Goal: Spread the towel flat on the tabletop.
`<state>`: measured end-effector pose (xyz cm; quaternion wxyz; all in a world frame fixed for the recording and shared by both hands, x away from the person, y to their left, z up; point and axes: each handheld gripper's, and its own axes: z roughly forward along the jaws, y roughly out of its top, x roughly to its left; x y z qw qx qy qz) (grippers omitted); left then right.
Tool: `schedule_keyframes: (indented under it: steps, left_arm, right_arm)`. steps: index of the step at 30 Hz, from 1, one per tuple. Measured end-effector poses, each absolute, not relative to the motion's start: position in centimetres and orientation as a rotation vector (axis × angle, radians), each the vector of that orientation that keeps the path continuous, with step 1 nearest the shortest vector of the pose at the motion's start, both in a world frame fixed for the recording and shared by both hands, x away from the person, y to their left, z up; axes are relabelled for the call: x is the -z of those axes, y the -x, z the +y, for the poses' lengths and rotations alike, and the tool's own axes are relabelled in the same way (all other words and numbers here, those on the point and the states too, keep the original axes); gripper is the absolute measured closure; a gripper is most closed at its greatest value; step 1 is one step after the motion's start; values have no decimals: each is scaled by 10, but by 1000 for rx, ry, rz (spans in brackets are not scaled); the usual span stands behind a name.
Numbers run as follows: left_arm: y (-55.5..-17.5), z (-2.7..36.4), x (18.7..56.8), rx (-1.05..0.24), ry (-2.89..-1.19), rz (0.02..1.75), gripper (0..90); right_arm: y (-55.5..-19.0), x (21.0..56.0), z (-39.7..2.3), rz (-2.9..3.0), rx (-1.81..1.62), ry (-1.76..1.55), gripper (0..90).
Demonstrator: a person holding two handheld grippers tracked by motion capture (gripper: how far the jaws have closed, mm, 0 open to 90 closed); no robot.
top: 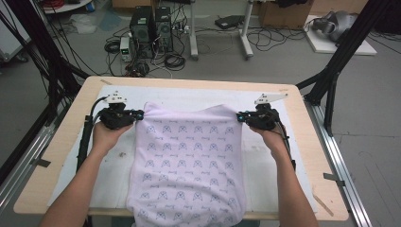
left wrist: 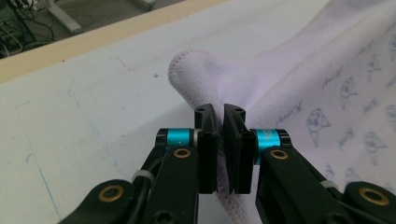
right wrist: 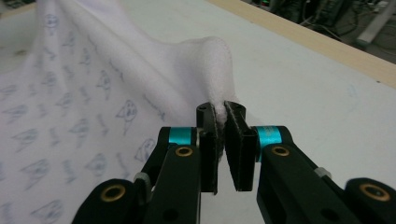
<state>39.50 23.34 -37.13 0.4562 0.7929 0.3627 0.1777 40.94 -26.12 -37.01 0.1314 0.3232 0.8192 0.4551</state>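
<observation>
Towel (top: 189, 161), pale lilac with a small printed pattern, lies spread on the white-covered surface (top: 269, 170), its near end hanging over the front edge. Left gripper (top: 140, 114) has its fingers (left wrist: 208, 140) clenched on the far left corner; right gripper (top: 239, 116) has its fingers (right wrist: 239, 144) clenched on the far right corner. Both corners are raised off the surface.

The towel (top: 189, 156) is showing as soft, matt lilac cloth with a fine fuzzy pile, a stitched hem and a faint printed pattern. The desk (top: 61, 156) is looking like pale, smooth wood at its rim, with a matt white sheet (top: 265, 165) covering it, lightly scuffed. The fingers (left wrist: 208, 154) are looking like matt black plastic, with glossy blue metal collars and brass-coloured screws behind.
</observation>
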Motion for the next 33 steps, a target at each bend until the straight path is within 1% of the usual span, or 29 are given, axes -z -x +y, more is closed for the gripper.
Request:
schedule_keyframes:
  steps: [3,6,11,13,17,26,33]
  left_arm:
    - [-375,236,365,-452,-1943,855,835]
    - [-354,237,369,-456,-1970,816,833]
    - [-320,239,380,-468,-1996,770,833]
    - [-314,240,383,-457,-2011,770,833]
    - [-319,239,382,-459,-1989,792,833]
    - [-341,244,380,-440,-1919,859,833]
    - [-339,239,381,-450,-1938,834,833]
  right_arm:
    - [-393,365,-264,2392,-1356,-901,839]
    - [-371,363,-267,2406,-1394,-849,837]
    - [-335,375,-267,2420,-1403,-795,837]
    - [-326,380,-267,2434,-1393,-791,837]
    - [-329,382,-266,2430,-1391,-801,837]
    - [-356,372,-262,2404,-1391,-822,837]
    - [-354,370,-261,2411,-1381,-823,836]
